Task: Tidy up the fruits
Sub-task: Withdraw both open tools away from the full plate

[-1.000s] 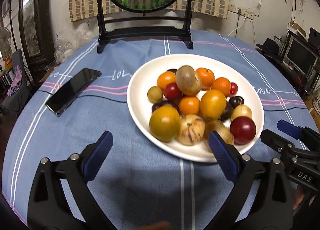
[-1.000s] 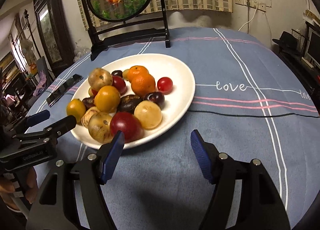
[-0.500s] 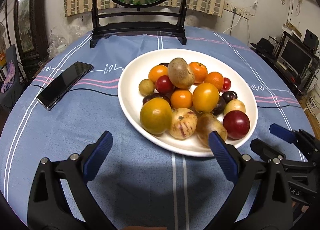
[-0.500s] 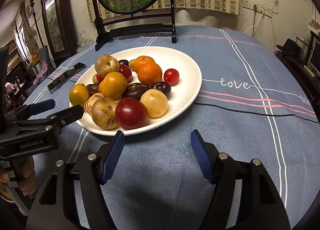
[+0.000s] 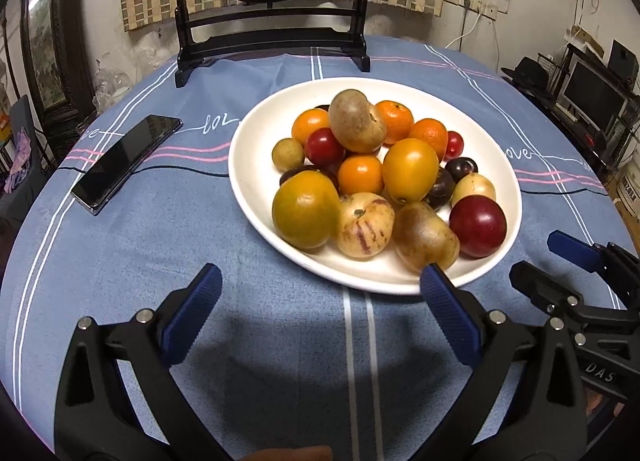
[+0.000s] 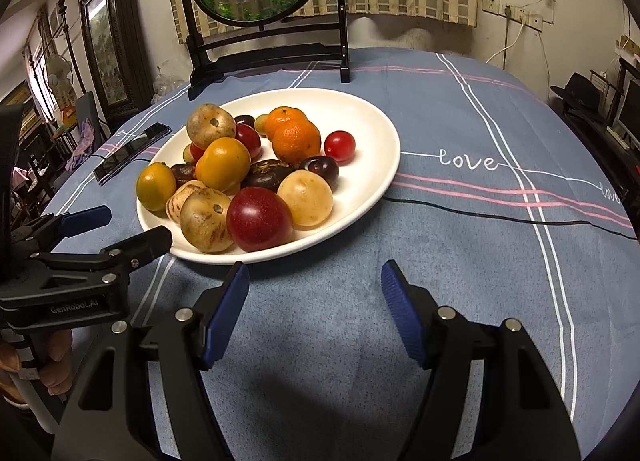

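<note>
while the fruits (image 5: 372, 177) are sitting heaped on the white plate (image 5: 256, 197) mid-frame, left gripper (image 5: 316, 301) and right gripper (image 6: 314, 301) are hovering wide open, empty; sorted pile or not is unclear.

Two matching hand-held tools. The left claw (image 5: 318, 303) and right claw (image 6: 314, 309) each have black plastic arms, ribbed blue pads (image 6: 226, 313) and round silver screws (image 5: 143, 315). White lettering reads "GenRobot.AI" (image 6: 74, 307) on the left tool's black body.
</note>
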